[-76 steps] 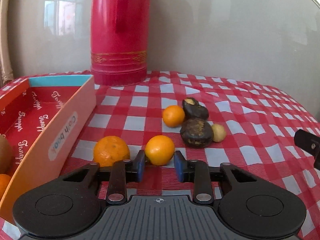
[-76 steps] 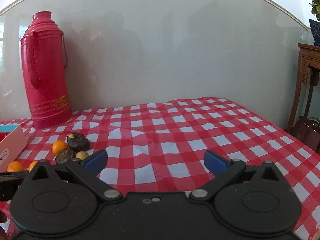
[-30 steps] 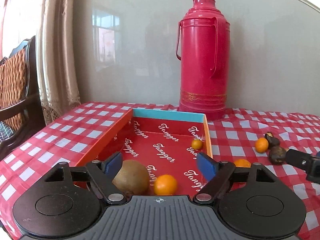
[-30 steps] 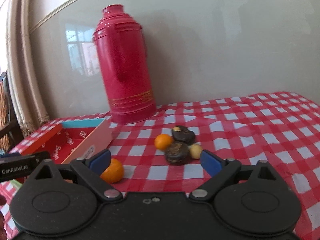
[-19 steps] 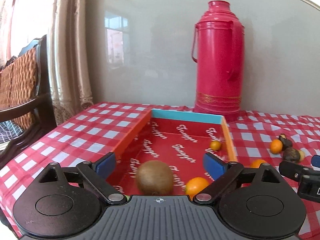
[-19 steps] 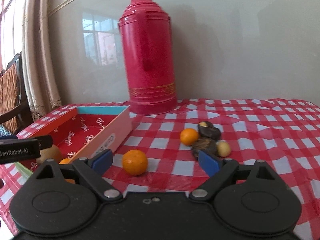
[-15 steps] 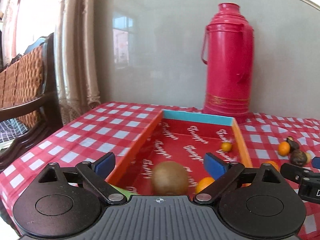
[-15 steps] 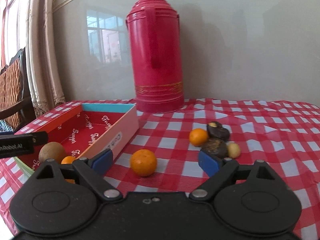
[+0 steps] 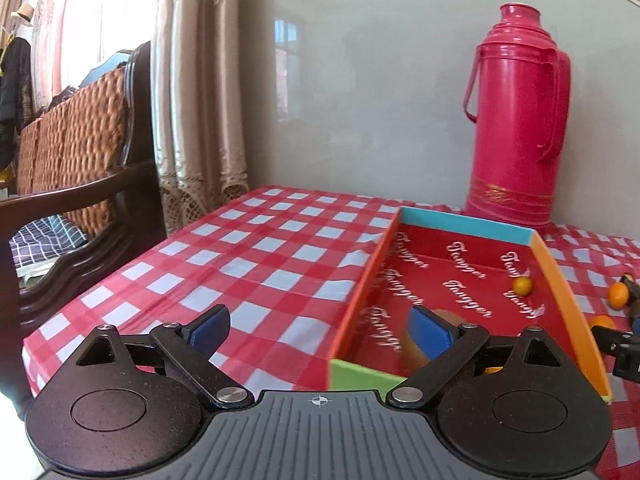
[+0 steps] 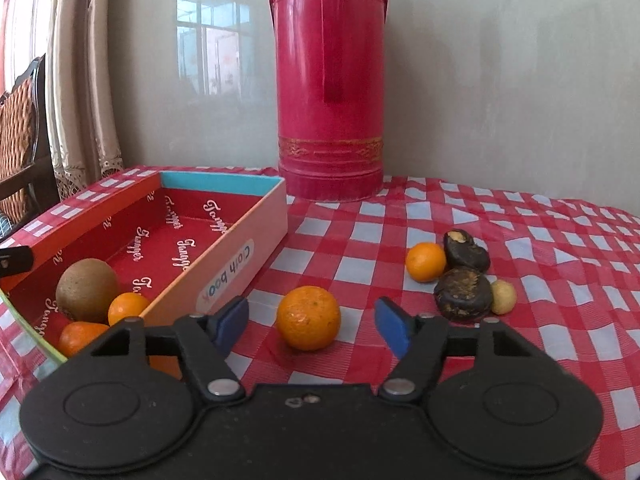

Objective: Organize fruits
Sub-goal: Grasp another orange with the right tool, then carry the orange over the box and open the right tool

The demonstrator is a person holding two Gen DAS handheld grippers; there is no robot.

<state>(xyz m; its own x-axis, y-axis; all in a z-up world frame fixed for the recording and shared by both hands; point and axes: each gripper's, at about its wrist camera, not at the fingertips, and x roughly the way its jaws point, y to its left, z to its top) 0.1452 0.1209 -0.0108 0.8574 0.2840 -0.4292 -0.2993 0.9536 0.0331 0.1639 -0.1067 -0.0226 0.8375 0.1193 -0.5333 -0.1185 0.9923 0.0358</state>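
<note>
Your right tongs (image 10: 310, 320) stand wide and hold nothing, hovering low over the red-and-white checked surface (image 10: 560, 280), with a large dimpled orange (image 10: 308, 317) resting on the cloth between and just beyond the blue pads (image 10: 390, 326), touching neither. Further to the right lie a smaller smooth orange (image 10: 425, 261), two dark wrinkled fruits (image 10: 464, 291) close together, and a small pale yellow round fruit (image 10: 503, 291) touching the nearer dark one. To the left sits the shallow red cardboard box with orange and blue walls (image 10: 256, 236); its near end holds a brown fuzzy kiwi (image 10: 87, 289) and two small oranges (image 10: 127, 307) beside it. A tall red thermos flask (image 10: 330, 80) stands upright behind, against the grey wall. Your left tongs (image 9: 320, 330) are also spread wide and empty, raised at the box's near left corner, the left pad (image 9: 208, 330) over the cloth and the right pad over the box's interior. From there you see one tiny orange (image 9: 522, 285) by the far right wall inside the box, and a wicker-backed wooden chair (image 9: 76, 152) by the curtain (image 9: 192, 100) at left.
</note>
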